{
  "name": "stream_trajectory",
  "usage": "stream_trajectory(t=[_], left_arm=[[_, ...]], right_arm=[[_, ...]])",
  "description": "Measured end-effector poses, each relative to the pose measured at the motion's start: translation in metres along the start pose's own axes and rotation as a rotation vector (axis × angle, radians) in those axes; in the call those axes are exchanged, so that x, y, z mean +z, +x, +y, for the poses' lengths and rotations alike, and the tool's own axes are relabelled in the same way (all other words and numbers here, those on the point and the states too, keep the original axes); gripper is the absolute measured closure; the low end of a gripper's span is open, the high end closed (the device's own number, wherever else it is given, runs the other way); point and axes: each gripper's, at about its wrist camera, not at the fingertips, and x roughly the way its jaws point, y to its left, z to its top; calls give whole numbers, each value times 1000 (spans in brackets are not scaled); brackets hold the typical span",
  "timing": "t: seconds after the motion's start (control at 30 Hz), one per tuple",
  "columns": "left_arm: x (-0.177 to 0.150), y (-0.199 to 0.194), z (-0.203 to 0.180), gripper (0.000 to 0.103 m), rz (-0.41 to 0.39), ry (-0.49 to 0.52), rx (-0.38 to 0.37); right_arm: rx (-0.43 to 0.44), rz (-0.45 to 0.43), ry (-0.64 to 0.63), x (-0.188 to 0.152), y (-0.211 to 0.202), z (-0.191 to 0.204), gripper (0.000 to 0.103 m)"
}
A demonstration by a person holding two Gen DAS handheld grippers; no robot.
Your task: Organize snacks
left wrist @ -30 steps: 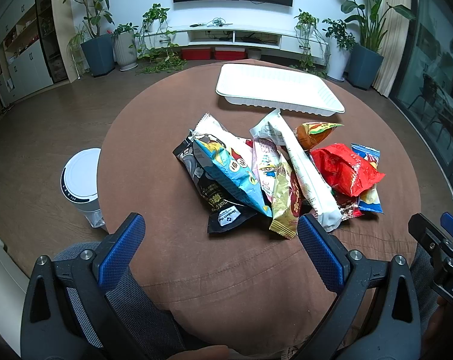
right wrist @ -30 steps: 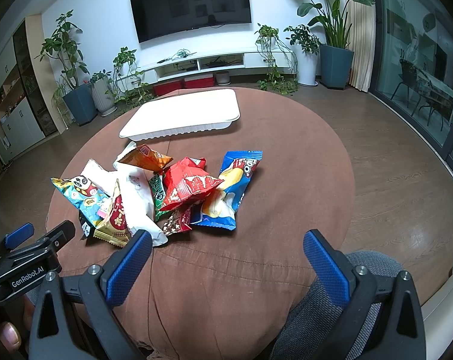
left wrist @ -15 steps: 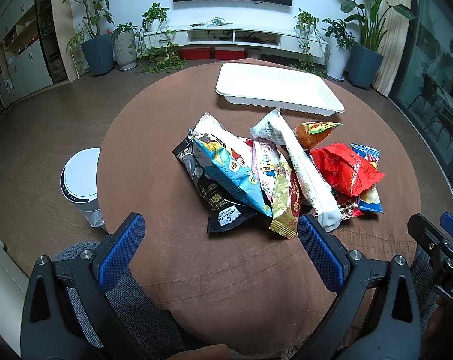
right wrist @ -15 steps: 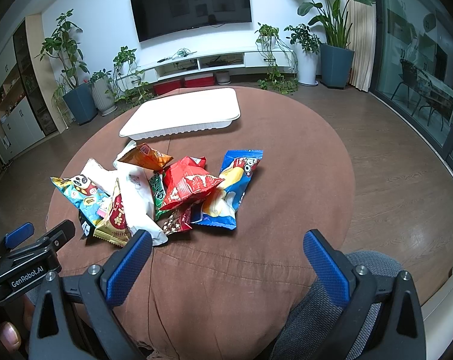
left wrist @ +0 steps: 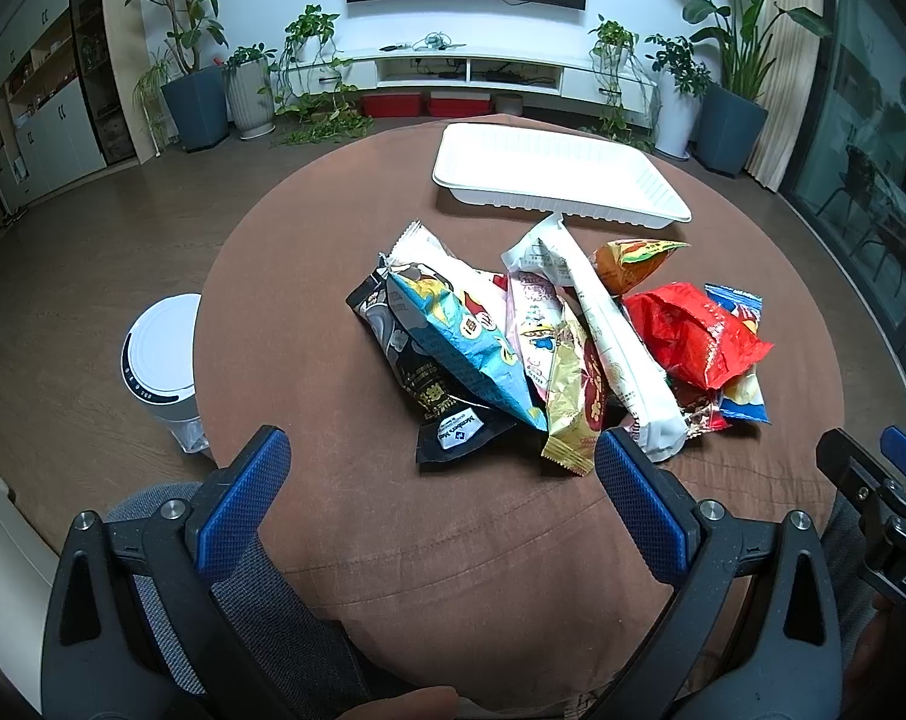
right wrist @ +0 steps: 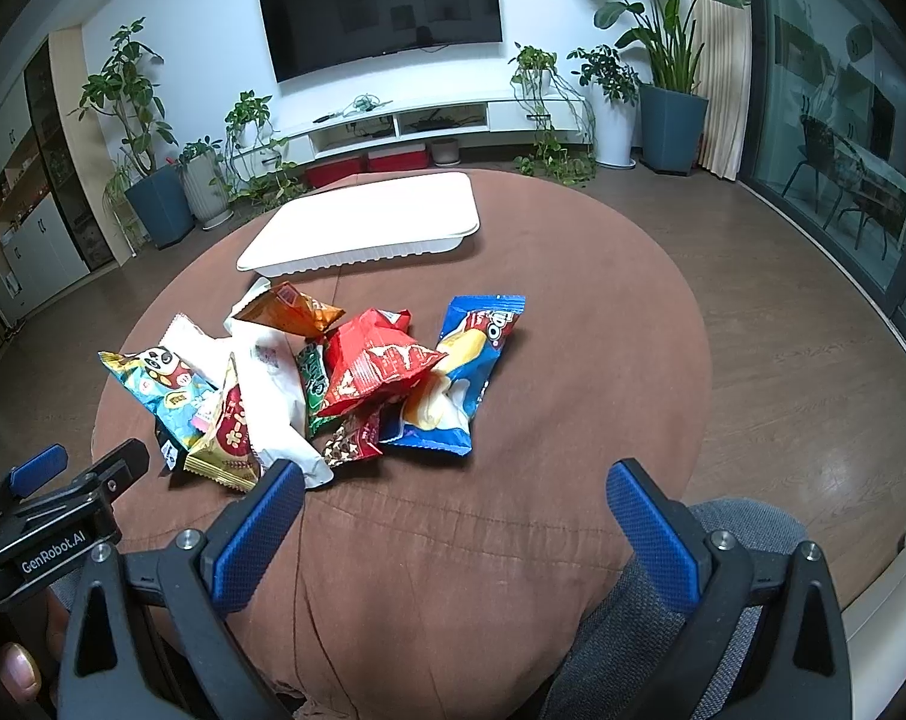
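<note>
Snack packets (left wrist: 549,354) heaped in one loose pile at the middle of a round brown-clothed table (left wrist: 333,540), overlapping every which way. Panda-print blue packet (right wrist: 159,390) on the left edge of the heap, over a black packet (left wrist: 429,396); gold packet (left wrist: 573,408) and long white packet (left wrist: 615,348) at the near side; red packet (right wrist: 381,360) puffed up on top towards the right, beside the blue packet (right wrist: 459,378) lying flat at the far right; small orange packet (right wrist: 285,315) at the far side. Probably tipped out together, nothing sorted yet.

Just beyond the pile, a shallow white tray (left wrist: 561,204), empty, its near rim close to the long white packet's far tip; likely set there as the place for the snacks.

Left gripper (left wrist: 441,504) spread wide, holding nothing, poised low at the near edge, its right pad close to the gold packet's corner. Right gripper (right wrist: 453,531) likewise wide and empty, aimed towards the blue packet. Both seemingly waiting to pick first from the near side.

Off the table to the left, a white bin (left wrist: 162,360) on the wooden floor.
</note>
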Motion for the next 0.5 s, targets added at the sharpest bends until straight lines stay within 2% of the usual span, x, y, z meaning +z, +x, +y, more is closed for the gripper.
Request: stream_trajectory(t=[0.5], left_arm=[[-6,2,5,0,-4,-16,-11]], right_arm=[[-4,14,-1,-4,5,-2,0]])
